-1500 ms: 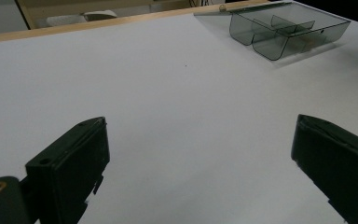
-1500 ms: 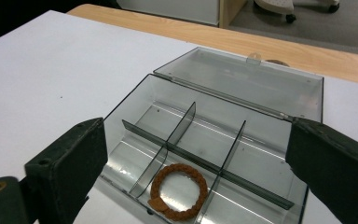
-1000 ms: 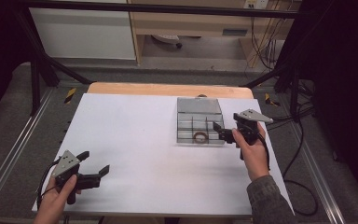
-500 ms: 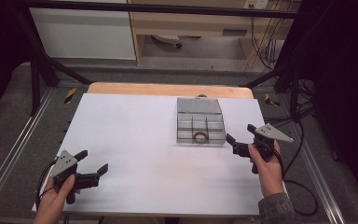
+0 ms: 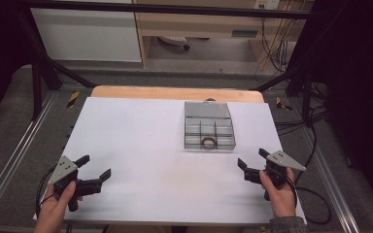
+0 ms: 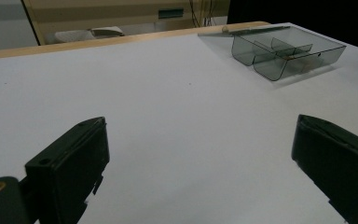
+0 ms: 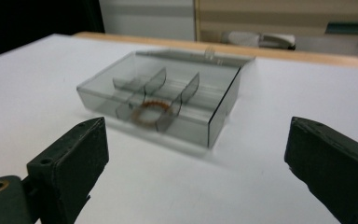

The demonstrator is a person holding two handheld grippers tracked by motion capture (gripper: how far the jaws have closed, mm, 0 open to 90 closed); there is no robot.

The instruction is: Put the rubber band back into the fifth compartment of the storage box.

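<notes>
Box point(image 5: 209, 130) with a brown ring point(image 5: 208, 142) sits closed on the tabletop point(image 5: 136, 145); left gripper point(image 5: 93, 171) and right gripper point(image 5: 252, 162) fingers spread, empty.

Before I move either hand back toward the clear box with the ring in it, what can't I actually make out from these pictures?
- Ring in the compartment box: motion blur in the right gripper view, too small in the high view; material unclear.
- Box latch: blurred; fastened or not, cannot tell.
- Left tongs and right tongs: jaw bases cut off by the bottom edge.
- Box front compartments in the left gripper view: hidden behind tinted walls.
</notes>
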